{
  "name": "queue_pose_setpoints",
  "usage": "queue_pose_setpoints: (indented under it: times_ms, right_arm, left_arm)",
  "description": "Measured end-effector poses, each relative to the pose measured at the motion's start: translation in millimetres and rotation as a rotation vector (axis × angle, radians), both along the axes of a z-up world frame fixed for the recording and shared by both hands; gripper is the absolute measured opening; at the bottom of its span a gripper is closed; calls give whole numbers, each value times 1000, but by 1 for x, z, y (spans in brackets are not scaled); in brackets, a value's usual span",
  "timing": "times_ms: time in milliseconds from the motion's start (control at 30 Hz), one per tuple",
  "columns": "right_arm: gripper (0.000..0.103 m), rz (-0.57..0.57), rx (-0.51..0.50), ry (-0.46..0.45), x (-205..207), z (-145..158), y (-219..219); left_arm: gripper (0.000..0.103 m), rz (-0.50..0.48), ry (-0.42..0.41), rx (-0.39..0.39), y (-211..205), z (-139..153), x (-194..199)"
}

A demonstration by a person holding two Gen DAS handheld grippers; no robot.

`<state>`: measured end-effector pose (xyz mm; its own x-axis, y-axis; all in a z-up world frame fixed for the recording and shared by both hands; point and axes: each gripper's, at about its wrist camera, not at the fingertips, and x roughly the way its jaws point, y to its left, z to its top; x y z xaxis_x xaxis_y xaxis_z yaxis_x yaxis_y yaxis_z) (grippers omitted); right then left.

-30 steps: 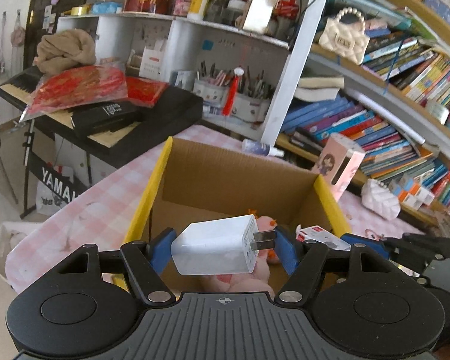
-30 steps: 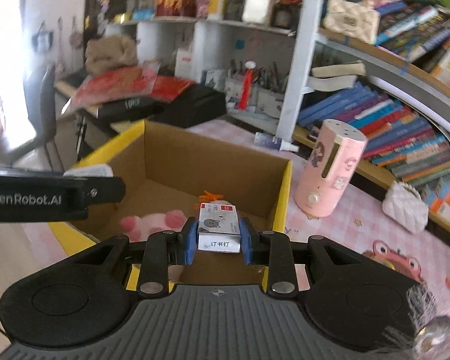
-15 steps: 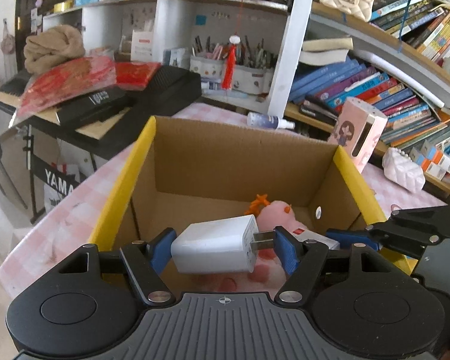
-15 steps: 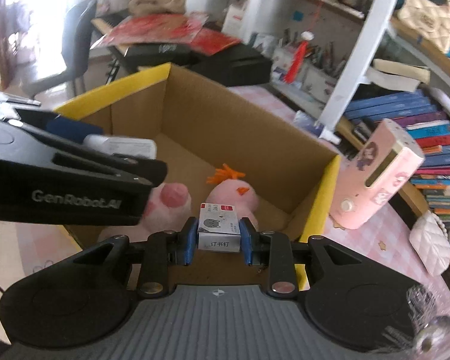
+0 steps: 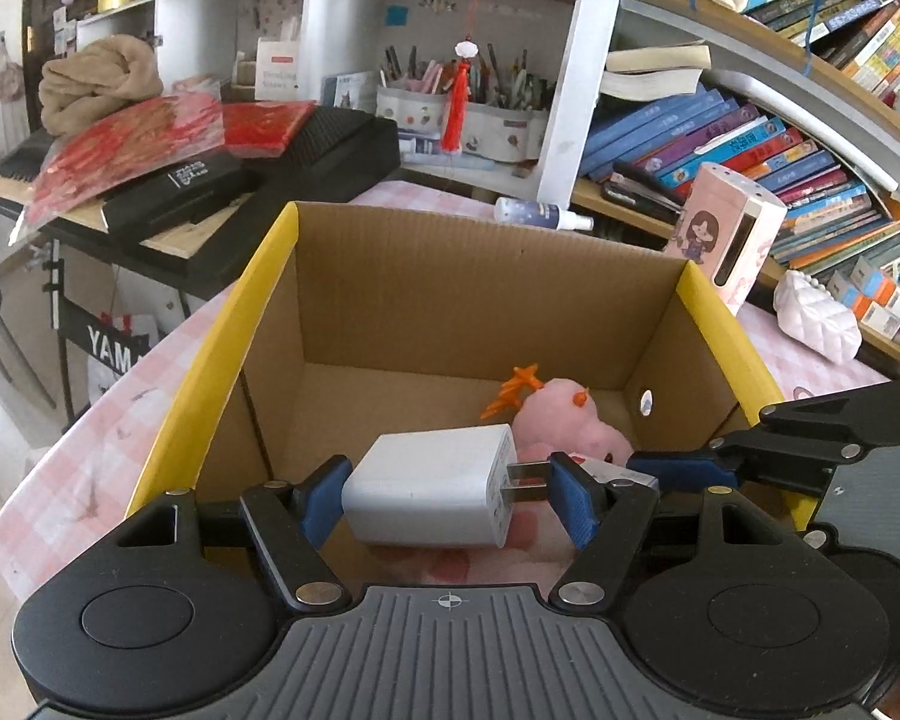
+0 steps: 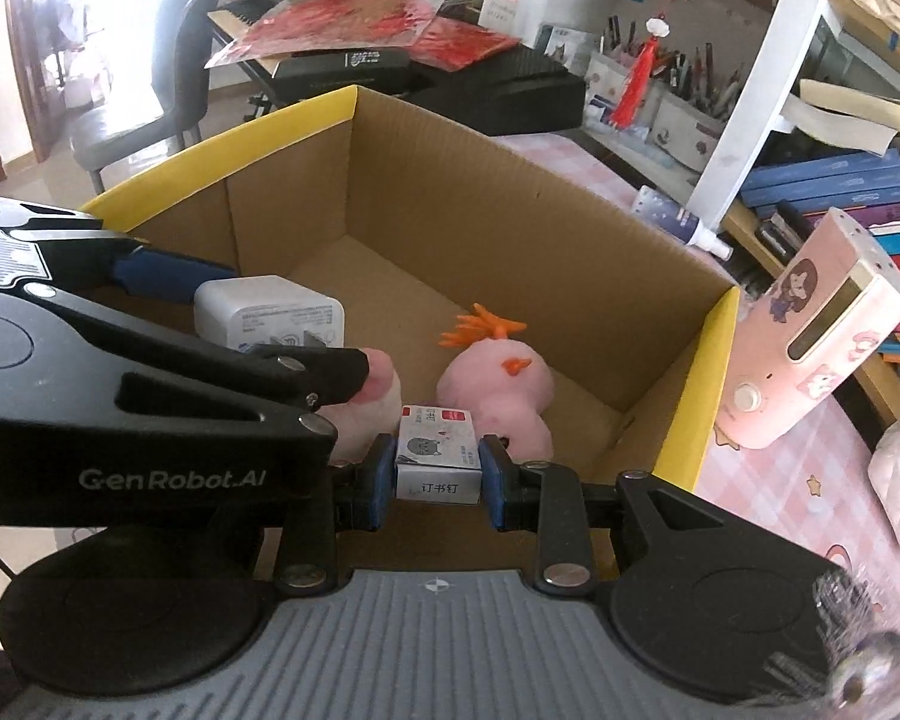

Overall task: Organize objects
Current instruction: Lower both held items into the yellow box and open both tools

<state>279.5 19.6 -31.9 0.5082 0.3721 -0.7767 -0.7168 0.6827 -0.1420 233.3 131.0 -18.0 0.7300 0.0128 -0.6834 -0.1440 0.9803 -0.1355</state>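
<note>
Left wrist view: your white charger sits low centre, long axis crosswise, prongs toward frame right, clamped by the left gripper over the cardboard box. Right gripper is pinched tight on the staples box, both above the pink plush.

Ahead of the claw stands a white shelving unit crammed with pen holders and boxes, its white upright post dividing it from curved wooden bookshelves packed with colourful books on the right. Far left of the claw, a black electronic keyboard on a stand and a dark chair sit by bright daylight. A pink checked cloth covers the worktop.
</note>
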Motion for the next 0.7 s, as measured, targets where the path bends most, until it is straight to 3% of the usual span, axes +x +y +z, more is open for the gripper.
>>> queue_pose_setpoints:
  times_ms: [300, 467, 700]
  right_arm:
    - [29, -9, 5, -10, 0, 1, 0]
    - [45, -38, 52, -55, -11, 9, -5]
    - [46, -135, 128, -116, -32, 30, -23]
  left_arm:
    - [71, 10, -18, -24, 2, 3, -8]
    - [78, 3, -82, -29, 5, 16, -21]
    - [87, 19, -164, -39, 9, 37, -49]
